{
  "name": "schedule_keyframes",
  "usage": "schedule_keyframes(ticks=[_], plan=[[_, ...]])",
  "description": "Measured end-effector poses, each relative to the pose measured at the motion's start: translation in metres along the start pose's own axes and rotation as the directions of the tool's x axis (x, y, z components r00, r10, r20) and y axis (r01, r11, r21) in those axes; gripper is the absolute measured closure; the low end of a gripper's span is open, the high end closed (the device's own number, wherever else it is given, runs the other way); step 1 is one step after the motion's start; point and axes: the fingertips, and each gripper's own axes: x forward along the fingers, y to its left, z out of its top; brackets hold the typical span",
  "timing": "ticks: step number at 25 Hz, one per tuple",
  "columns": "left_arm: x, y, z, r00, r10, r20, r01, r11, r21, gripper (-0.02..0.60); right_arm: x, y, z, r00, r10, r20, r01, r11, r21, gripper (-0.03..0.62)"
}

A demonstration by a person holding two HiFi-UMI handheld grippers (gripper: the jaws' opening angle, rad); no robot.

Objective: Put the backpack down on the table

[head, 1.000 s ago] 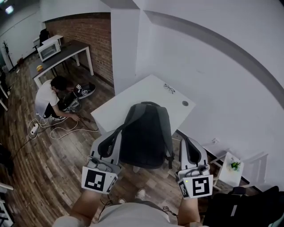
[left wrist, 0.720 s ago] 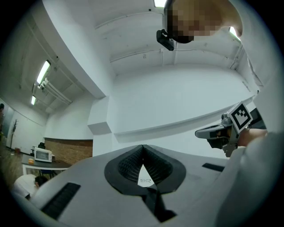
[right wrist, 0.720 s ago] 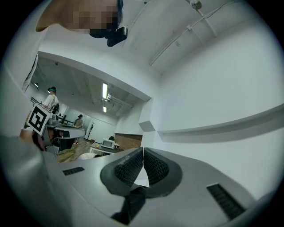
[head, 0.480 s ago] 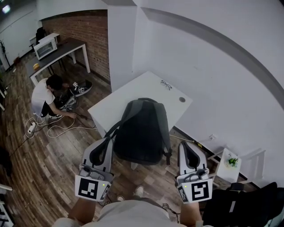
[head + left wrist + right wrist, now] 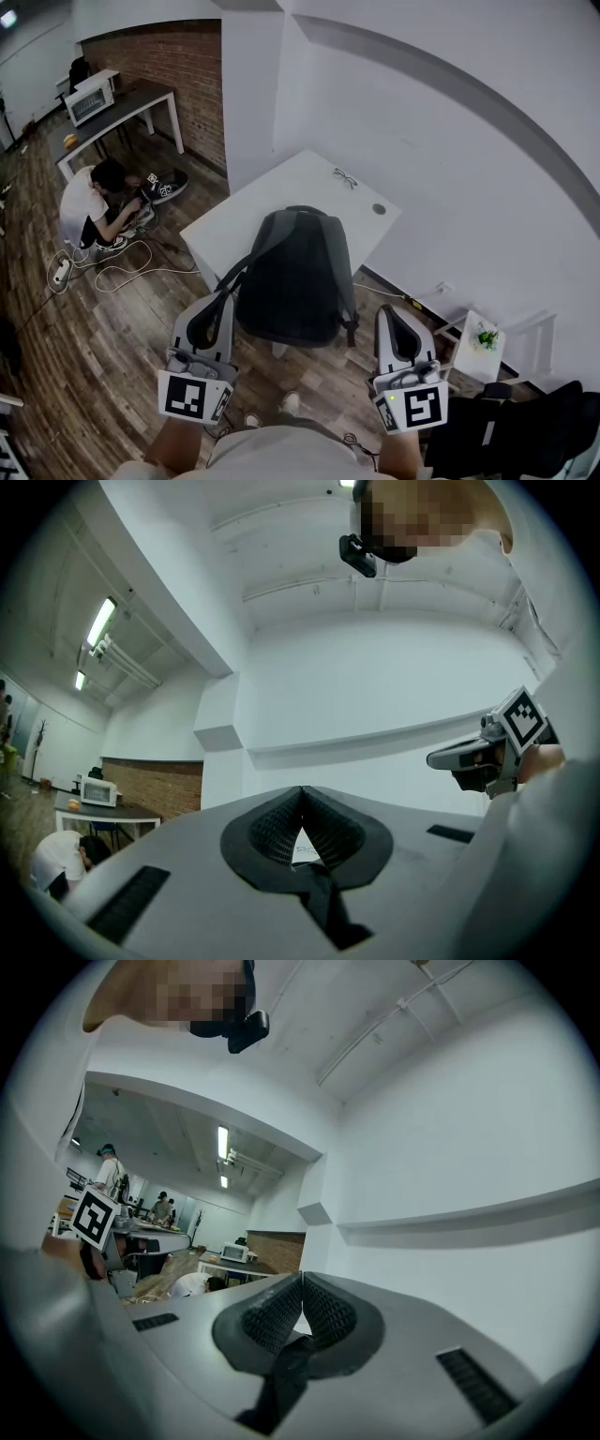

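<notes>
Step in hand, as I judge it: bring the bag fully over the top, then lower it. The left gripper (image 5: 222,300) and the right gripper (image 5: 392,314) should go fwd together and level, so the dark grey fabric backpack (image 5: 295,277) hanging between them does not tip. Its upper part is over the white rectangular table (image 5: 234,225) and its bottom is past the near edge; whether it rests already, I cannot tell. Stop short of the thin-framed glasses (image 5: 345,175).

Fingers: the left jaws are shut tight on a black fabric strap (image 5: 319,897), w/ the pads (image 5: 272,832) meeting above it. The right ones are closed the same way on the other black strap (image 5: 281,1382).
</notes>
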Motion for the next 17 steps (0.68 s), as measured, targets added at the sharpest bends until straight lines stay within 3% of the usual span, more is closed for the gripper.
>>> schedule_keyframes(ticks=[17], plan=[[0.0098,-0.001,-0.0019,1.0,-0.017,-0.006,0.017,1.0,-0.004,0.565,0.0047,-0.0051,-0.0038,1.0,-0.007,0.006,0.007,1.0,0.02,0.556]])
